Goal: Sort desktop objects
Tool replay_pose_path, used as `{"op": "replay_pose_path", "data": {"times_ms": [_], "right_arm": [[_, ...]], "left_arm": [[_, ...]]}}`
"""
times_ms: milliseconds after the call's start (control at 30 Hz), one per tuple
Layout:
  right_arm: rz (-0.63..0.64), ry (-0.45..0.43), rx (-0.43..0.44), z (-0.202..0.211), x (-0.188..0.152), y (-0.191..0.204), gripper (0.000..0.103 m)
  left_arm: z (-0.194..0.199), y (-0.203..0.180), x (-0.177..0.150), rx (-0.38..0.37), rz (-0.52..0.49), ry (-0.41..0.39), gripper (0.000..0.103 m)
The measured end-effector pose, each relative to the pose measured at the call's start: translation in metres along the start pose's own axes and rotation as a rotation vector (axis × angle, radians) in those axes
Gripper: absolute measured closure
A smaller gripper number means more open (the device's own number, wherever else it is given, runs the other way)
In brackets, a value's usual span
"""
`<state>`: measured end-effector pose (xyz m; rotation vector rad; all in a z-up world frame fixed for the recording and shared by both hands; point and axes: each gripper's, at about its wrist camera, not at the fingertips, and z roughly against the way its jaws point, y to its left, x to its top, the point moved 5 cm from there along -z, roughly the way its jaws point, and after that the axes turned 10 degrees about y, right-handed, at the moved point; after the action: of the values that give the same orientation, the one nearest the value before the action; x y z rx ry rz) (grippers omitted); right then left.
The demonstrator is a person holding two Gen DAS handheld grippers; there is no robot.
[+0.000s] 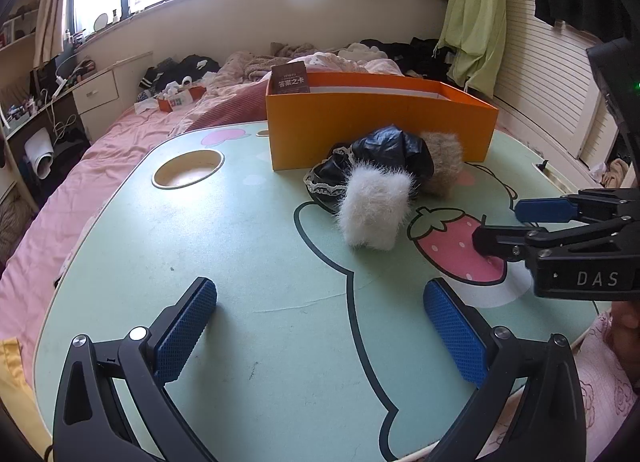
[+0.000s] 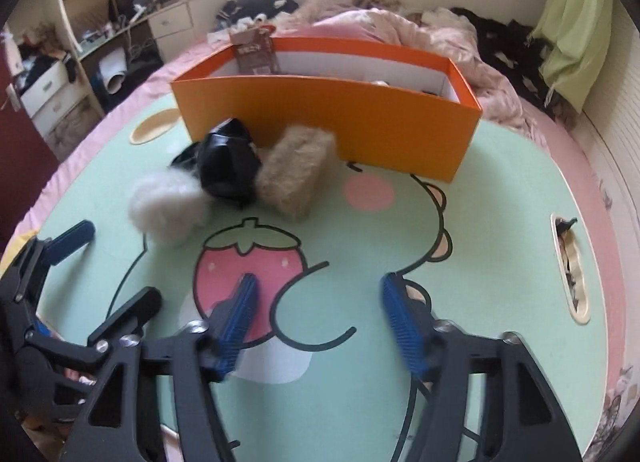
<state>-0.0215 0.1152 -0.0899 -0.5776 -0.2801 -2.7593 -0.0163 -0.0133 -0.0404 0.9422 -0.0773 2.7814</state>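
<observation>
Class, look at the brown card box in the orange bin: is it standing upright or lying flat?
Upright. The brown card box stands on end in a corner of the orange bin, its top above the rim.

The right gripper [image 1: 498, 226] body carries the white letters "DAS", while ahead of the left gripper [image 1: 320, 326] a brown card box [image 1: 289, 79], standing in the orange box [image 1: 380, 130], shows white Chinese characters reading "答案之卡".

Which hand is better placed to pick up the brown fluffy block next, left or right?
Probably right. The right gripper has open, empty jaws aimed toward the brown fluffy block; from the left gripper, the white fluffy piece stands in front.
</observation>
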Motion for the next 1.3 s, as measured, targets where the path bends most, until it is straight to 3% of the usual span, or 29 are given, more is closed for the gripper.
{"op": "replay_pose_path", "data": {"times_ms": [100,1300], "right_arm": [[-0.028,0.024,-0.028,-0.007,0.000,-0.013,0.000],[-0.006,0.023,-0.021,-0.006,0.000,-0.010,0.000]], "left_arm": [[0.000,0.000,0.000,0.000,-0.001,0.000,0.000],[0.000,0.000,0.000,-0.003,-0.005,0.003,0.000]]}}
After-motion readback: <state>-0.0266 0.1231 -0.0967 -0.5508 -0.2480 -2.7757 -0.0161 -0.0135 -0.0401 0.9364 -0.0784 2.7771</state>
